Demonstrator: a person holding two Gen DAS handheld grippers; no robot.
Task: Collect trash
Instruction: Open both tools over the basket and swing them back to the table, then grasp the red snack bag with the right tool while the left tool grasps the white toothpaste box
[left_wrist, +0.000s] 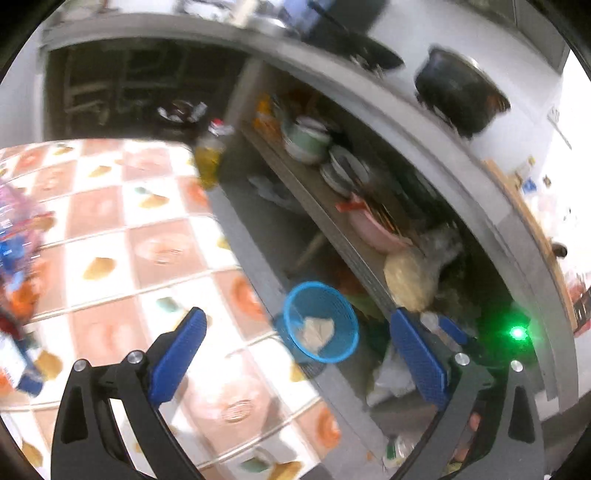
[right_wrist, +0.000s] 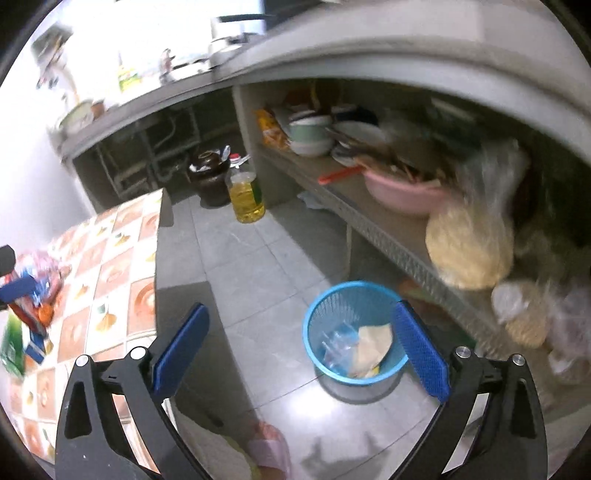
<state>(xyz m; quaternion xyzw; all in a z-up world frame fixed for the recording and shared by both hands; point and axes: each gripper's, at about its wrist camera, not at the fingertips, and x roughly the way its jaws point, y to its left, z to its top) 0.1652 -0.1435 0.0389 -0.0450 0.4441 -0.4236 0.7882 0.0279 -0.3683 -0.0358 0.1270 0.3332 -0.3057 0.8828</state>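
Round blue mesh wastebasket (right_wrist: 354, 332) on grey tiled floor (right_wrist: 258, 266), crumpled paper (right_wrist: 373, 343) inside, both grippers' ribbed blue fingers (right_wrist: 181, 347) spread wide, empty.

two hand-held grippers share one build: on the left gripper (left_wrist: 295, 332), curved black arms carry flat blue fingers (left_wrist: 177, 354) with a fine grid texture, fixed by round silver screws (left_wrist: 135, 357) at the joints, with triangular cut-outs in the black frame; the right gripper (right_wrist: 301, 332) shows the same black arms, the same textured blue pads (right_wrist: 421, 354) and matching silver screw heads (right_wrist: 463, 351); below it, a pink slipper (right_wrist: 269, 450) is worn on the person's foot
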